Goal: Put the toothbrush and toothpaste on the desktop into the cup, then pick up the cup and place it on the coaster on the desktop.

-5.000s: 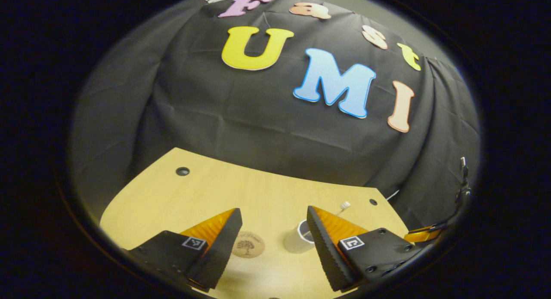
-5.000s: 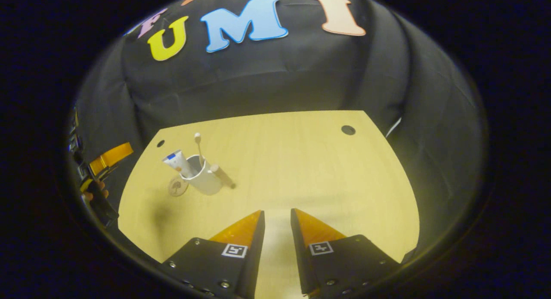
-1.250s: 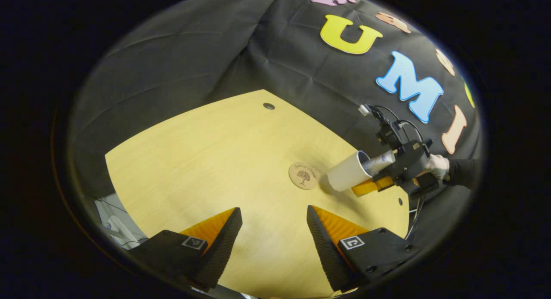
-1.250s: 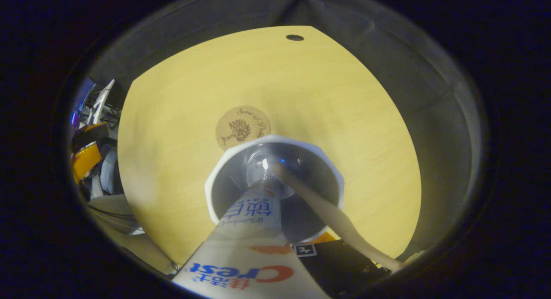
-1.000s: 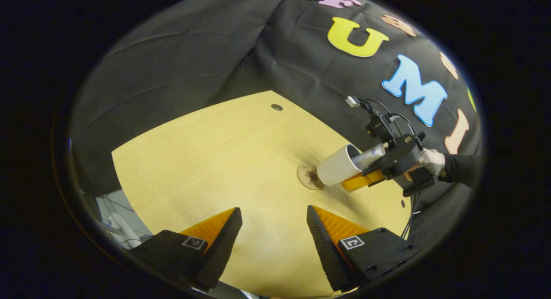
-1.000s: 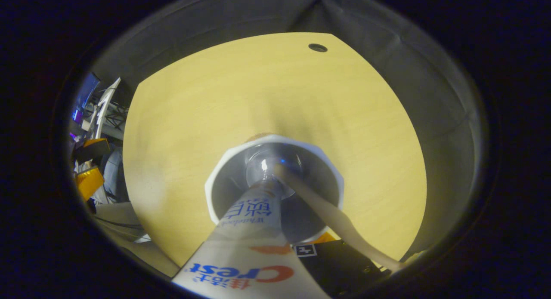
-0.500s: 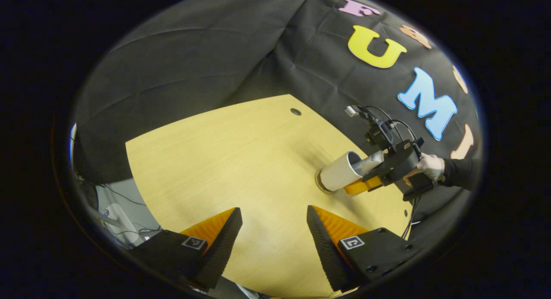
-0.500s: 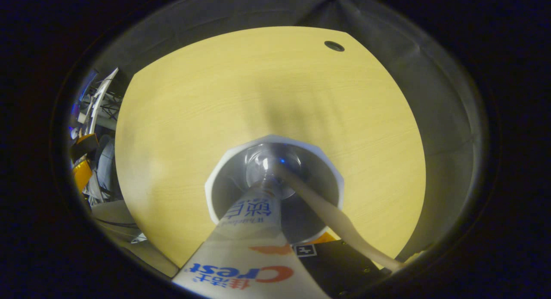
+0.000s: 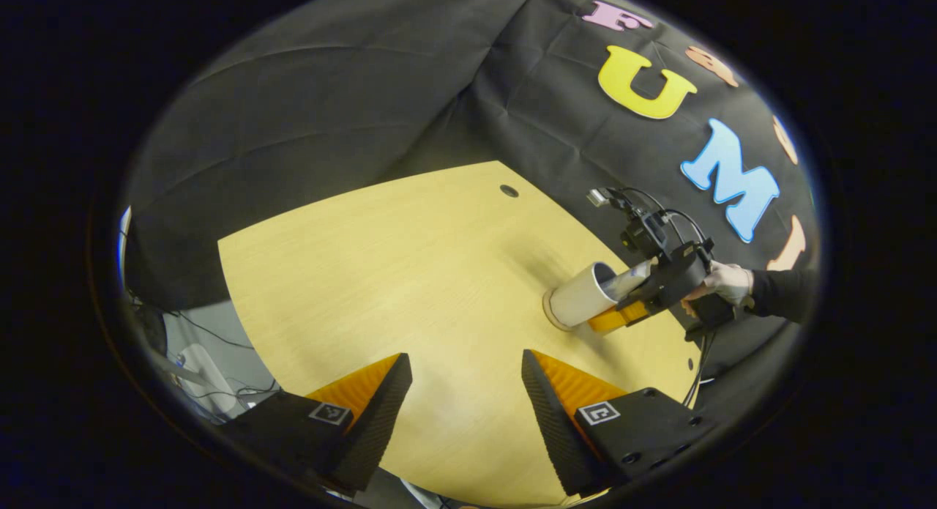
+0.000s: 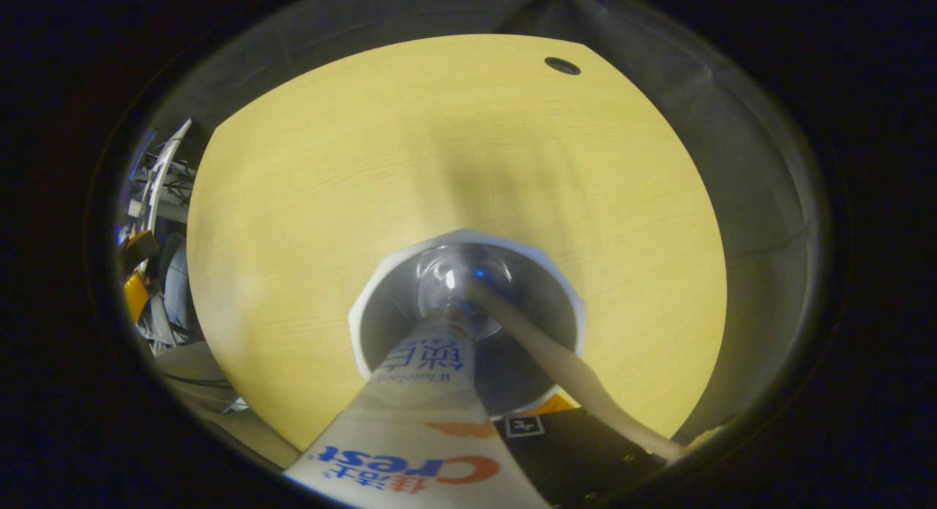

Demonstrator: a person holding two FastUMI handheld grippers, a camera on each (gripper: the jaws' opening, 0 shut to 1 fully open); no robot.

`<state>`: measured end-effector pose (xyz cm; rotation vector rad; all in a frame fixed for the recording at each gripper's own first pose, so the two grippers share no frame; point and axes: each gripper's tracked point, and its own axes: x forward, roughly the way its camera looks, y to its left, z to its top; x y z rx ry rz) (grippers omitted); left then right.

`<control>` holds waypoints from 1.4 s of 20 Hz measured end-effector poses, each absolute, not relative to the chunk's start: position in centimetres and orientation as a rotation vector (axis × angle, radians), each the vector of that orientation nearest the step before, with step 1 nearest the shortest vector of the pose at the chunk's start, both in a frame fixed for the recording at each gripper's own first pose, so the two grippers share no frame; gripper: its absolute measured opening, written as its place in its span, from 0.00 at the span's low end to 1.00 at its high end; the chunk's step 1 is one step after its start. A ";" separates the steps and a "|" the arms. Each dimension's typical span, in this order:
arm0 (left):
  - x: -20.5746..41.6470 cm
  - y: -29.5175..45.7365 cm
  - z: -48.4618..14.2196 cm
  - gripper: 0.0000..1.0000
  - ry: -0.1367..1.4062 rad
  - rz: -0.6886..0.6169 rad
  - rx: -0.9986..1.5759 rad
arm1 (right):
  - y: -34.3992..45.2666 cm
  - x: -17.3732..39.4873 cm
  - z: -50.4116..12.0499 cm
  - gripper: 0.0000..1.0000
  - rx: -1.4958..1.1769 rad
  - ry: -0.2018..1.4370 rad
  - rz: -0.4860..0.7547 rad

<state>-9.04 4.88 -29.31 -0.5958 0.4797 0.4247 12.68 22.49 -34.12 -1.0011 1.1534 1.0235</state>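
Gripping the cup (image 9: 580,300) on the coaster (image 9: 547,317): right tool (image 9: 613,313).

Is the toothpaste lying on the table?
No, the toothpaste tube stands inside the white cup beside the toothbrush.

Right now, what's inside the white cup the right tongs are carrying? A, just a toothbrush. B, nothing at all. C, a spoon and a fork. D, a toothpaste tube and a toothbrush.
D: in the right gripper view, looking down into the cup, the toothpaste tube and the toothbrush handle both reach to its bottom.
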 end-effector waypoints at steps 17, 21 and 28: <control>-6.1 1.6 -25.2 0.97 0.432 0.285 -0.499 | 19.0 12.7 -22.0 0.20 -0.830 0.883 0.943; -3.4 -1.0 -22.1 0.97 0.403 0.186 -0.417 | 16.0 10.9 -18.0 0.22 -0.579 0.770 0.805; 0.6 -6.0 -12.7 0.97 0.265 0.017 -0.194 | 10.8 6.9 -10.5 0.20 -0.235 0.482 0.541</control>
